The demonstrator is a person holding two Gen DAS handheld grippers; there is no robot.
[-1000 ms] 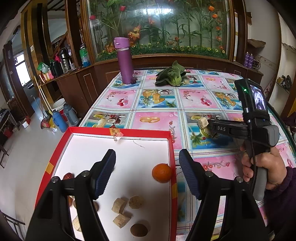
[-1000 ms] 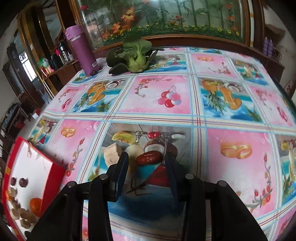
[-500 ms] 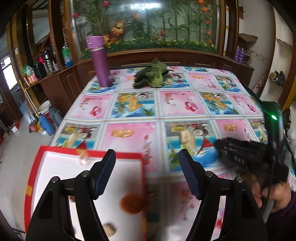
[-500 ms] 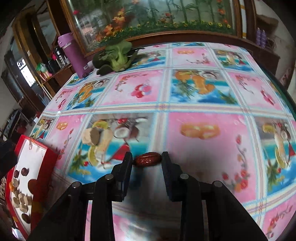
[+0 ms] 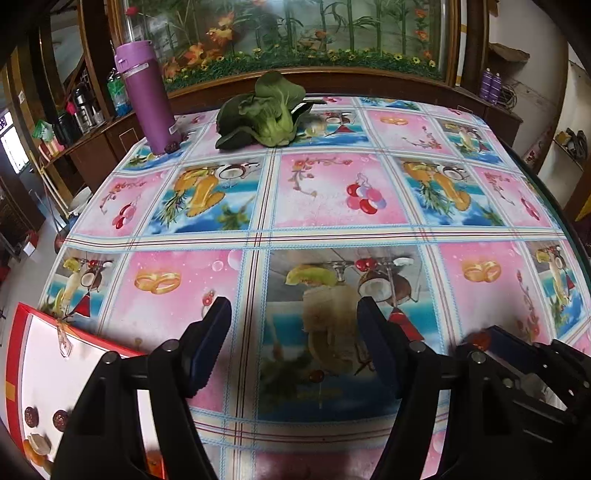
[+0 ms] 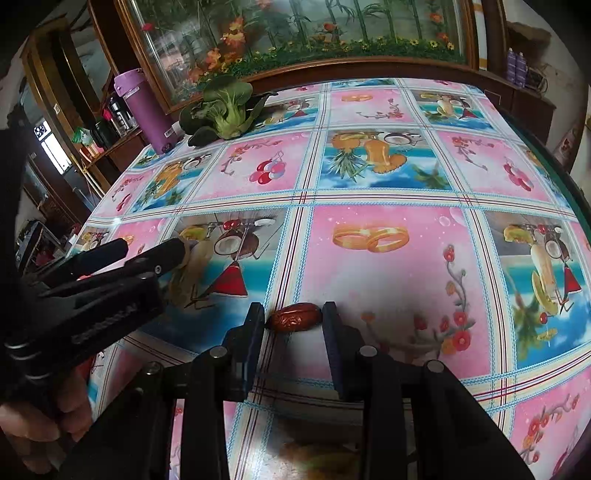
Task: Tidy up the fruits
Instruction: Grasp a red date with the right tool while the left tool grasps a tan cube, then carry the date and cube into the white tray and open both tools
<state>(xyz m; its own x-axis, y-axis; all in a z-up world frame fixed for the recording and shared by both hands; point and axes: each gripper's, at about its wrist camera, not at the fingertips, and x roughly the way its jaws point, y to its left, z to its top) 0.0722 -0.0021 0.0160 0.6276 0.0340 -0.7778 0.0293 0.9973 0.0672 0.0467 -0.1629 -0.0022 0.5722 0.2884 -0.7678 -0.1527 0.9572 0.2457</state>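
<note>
Between the right gripper's [image 6: 293,319] fingers, low centre of the right wrist view: one red date [image 6: 294,319], pinched end to end, above the pink tablecloth [image 6: 380,280]. At 9 o'clock, left gripper [image 5: 293,345] spread wide around a pale chunk [image 5: 328,308], not touching. At 7 o'clock in the left view, red tray [image 5: 13,354] with two dark fruits, pale chunks, something orange. At 11 o'clock, one purple flask [image 5: 146,96]; at 12, one leafy green [image 5: 264,112].

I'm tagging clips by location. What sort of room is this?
Probably a home dining or living room: a table with a fruit-print tablecloth, a wooden cabinet with a glass-fronted flower display behind, and a purple flask beside leafy greens.
</note>
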